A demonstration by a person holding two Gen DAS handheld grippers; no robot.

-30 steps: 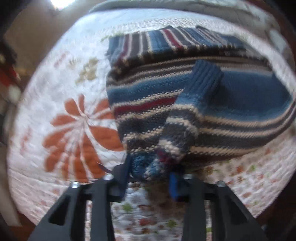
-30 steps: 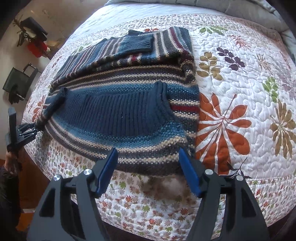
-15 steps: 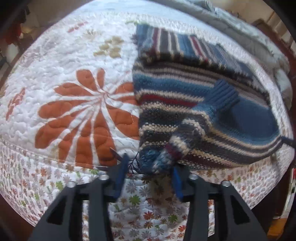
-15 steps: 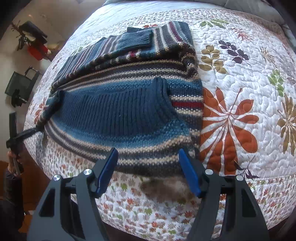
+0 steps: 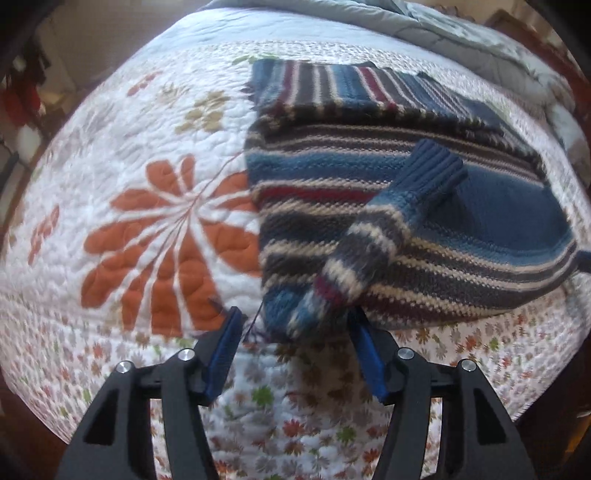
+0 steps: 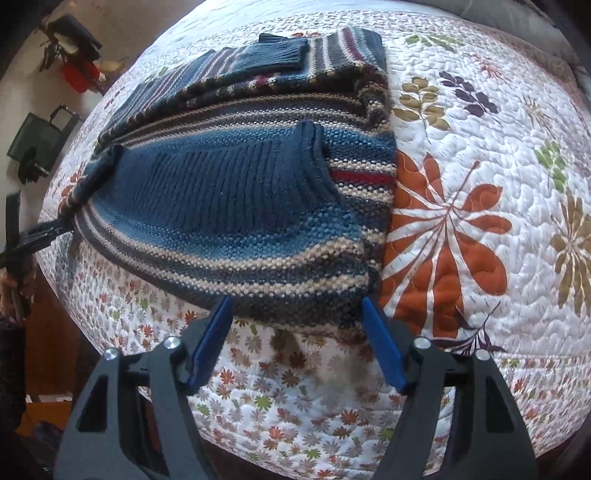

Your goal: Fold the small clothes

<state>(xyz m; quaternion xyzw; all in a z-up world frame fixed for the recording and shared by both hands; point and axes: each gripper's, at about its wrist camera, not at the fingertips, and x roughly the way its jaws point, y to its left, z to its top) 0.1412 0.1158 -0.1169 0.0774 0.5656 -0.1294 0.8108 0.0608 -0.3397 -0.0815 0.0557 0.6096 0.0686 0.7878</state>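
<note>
A striped knit sweater (image 5: 388, 184) in blue, grey, cream and red lies partly folded on the quilted bed; it also shows in the right wrist view (image 6: 236, 192). One sleeve (image 5: 384, 221) lies folded across the body, its blue cuff pointing away. My left gripper (image 5: 295, 325) is open, jaws either side of the sleeve's shoulder corner at the near edge. It shows small at the far left of the right wrist view (image 6: 40, 232). My right gripper (image 6: 297, 317) is open at the sweater's near hem, not gripping it.
The floral quilt (image 5: 147, 221) covers the bed, with its edge dropping off just below both grippers. Grey bedding (image 5: 461, 33) lies at the far side. A dark bag (image 6: 40, 140) and red items (image 6: 77, 74) sit on the floor to the left.
My left gripper has opened and let go of the sleeve corner, and its view has swung round. My right gripper has moved closer to the near hem, staying open.
</note>
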